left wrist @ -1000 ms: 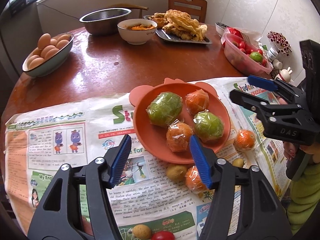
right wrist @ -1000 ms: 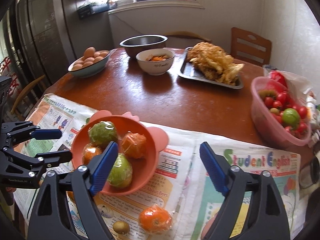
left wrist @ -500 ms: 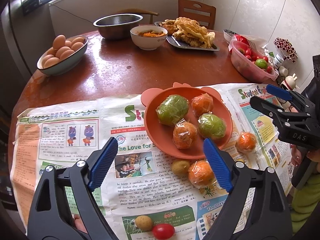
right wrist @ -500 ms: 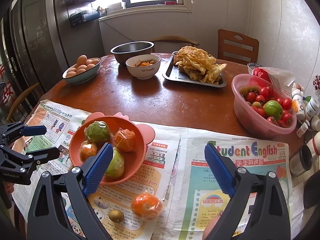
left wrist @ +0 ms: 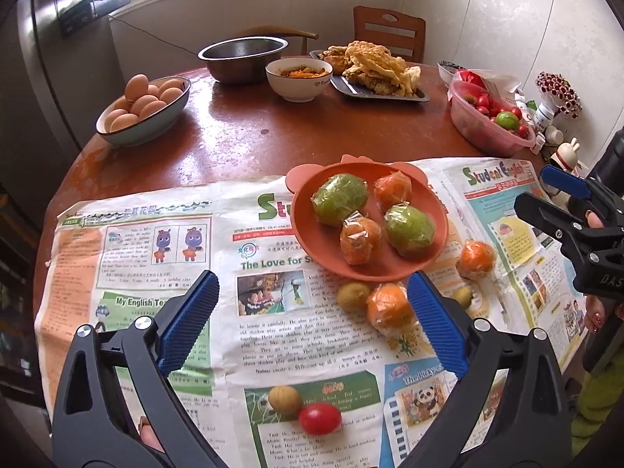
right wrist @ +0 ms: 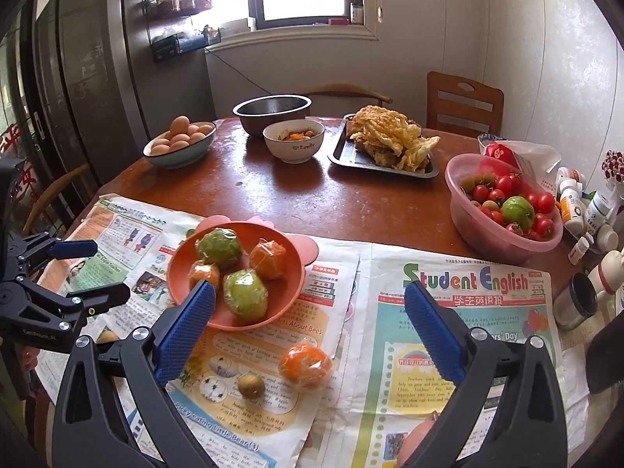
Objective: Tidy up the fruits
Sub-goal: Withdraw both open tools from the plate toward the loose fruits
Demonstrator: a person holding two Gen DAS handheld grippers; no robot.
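An orange plate on newspaper holds two wrapped green fruits and two wrapped oranges. Loose on the paper in front of it lie wrapped oranges, small brown fruits and a cherry tomato. My left gripper is open and empty above the newspaper, near the plate's front. My right gripper is open and empty, right of the plate; it shows in the left wrist view.
A pink bowl of tomatoes and a green fruit stands at the right. Behind are an egg bowl, a steel bowl, a white food bowl and a tray of fried food. Bottles crowd the right edge.
Both grippers have pulled back and risen from the plate, so more of the table and newspaper shows. Both stay open. The fruit has not moved.
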